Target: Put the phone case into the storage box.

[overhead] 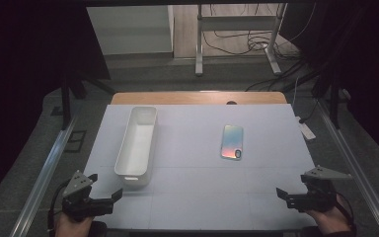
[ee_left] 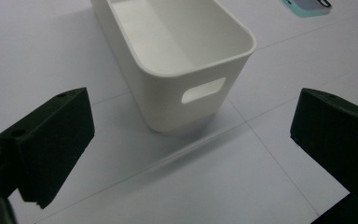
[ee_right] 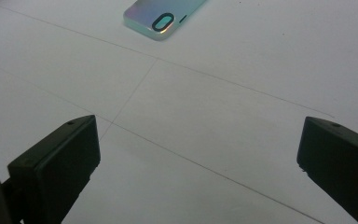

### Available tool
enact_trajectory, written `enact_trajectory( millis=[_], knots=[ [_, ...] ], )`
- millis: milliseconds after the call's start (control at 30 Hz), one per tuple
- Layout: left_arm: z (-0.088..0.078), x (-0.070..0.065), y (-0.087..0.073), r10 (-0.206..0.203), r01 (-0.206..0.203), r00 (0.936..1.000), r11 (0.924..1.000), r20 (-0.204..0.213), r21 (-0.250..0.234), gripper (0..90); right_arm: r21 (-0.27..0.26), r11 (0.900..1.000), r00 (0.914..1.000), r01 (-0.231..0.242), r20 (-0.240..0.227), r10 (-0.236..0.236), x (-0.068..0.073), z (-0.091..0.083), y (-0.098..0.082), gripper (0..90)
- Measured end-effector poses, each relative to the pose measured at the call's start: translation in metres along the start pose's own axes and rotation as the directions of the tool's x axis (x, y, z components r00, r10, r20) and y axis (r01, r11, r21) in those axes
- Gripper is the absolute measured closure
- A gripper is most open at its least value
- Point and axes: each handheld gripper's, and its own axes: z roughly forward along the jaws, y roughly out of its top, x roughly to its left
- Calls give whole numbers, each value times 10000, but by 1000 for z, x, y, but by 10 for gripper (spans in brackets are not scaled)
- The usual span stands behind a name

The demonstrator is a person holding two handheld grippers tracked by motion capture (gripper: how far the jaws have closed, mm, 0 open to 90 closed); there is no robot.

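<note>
Landmark: the white bin [overhead: 137, 144], a long open tub, stood on the left half of the worktop [overhead: 197, 197], long axis running away from the person.
Phone case: the iridescent phone case [overhead: 232, 141] lay flat to the right of the white bin, well apart from it, camera cut-out at the near end.
Left gripper: the left gripper [overhead: 106, 186] was held at the near left corner, just short of the white bin's near end; fingers [ee_left: 51, 144] released, spread wide, nothing between them.
Right gripper: the right gripper [overhead: 282, 196] was held at the near right corner, far right of the white bin and nearer the person than the phone case; fingers [ee_right: 58, 163] released, spread wide, nothing between them.
Left gripper view: showed the white bin's empty interior and the handle slot [ee_left: 203, 90] in its near end wall; the phone case's edge sat at the top right.
Right gripper view: showed the oval camera cut-out [ee_right: 162, 21] of the phone case and thin seam lines crossing the worktop.
High view: showed both hands, the wooden table edge [overhead: 197, 97] beyond the white bin, and a white power strip [overhead: 306, 130] off the right edge.
Obstructions: open sheet lay between each gripper and the things.
Surface: pale, matte sheet.
Room: dark; grey floor, metal frame legs [overhead: 199, 44] and loose cables [overhead: 246, 42] behind.
</note>
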Motion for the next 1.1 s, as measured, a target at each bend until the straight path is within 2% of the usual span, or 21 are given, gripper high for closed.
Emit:
enact_trajectory(
  millis=[267,400,667,867,1100],
  knots=[
    [2,0,1,-11,11,10000,9997,3,238,2,81,10000,10000,36,-33,-36,0,1,0,0],
    [5,-4,2,265,-258,9996,9984,-132,509,4,118,9999,10000,56,-2,-56,0,1,0,0],
    [4,-3,2,259,-255,9996,9985,-70,485,6,207,9998,10000,80,10,-80,1,2,1,0],
    [5,-5,2,436,-434,9990,9978,-26,505,6,301,9995,10000,40,31,-41,1,3,2,0],
    [4,-3,1,351,-354,9994,9985,82,413,6,499,9986,9998,185,-19,-184,2,5,3,0]
  ],
)
